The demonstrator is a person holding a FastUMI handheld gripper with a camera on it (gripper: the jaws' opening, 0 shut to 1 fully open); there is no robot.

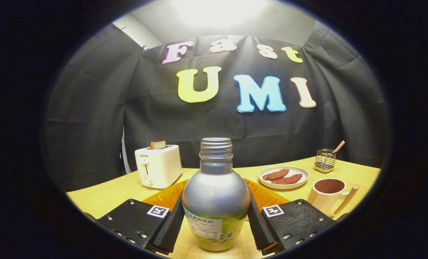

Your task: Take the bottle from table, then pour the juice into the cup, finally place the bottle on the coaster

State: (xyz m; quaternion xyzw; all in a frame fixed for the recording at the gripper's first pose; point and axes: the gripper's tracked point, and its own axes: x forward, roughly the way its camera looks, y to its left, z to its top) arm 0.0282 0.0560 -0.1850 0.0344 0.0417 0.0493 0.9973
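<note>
Silver round-shouldered bottle [216,201] upright, uncapped threaded neck, clamped between both fingers of hand-held gripper [216,230], ribbed amber coaster [264,196] behind.

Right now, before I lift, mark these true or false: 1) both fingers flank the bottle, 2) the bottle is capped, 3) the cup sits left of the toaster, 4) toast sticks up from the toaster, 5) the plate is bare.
1) True: the gripper has one finger on each side of the bottle, close against its body; whether they press cannot be told.
2) False: the bottle's threaded neck is open, no cap on it.
3) False: the cup stands beyond the right finger, far from the toaster.
4) True: a slice of toast rises from the slot.
5) False: the plate holds two brown pieces of food.
</note>
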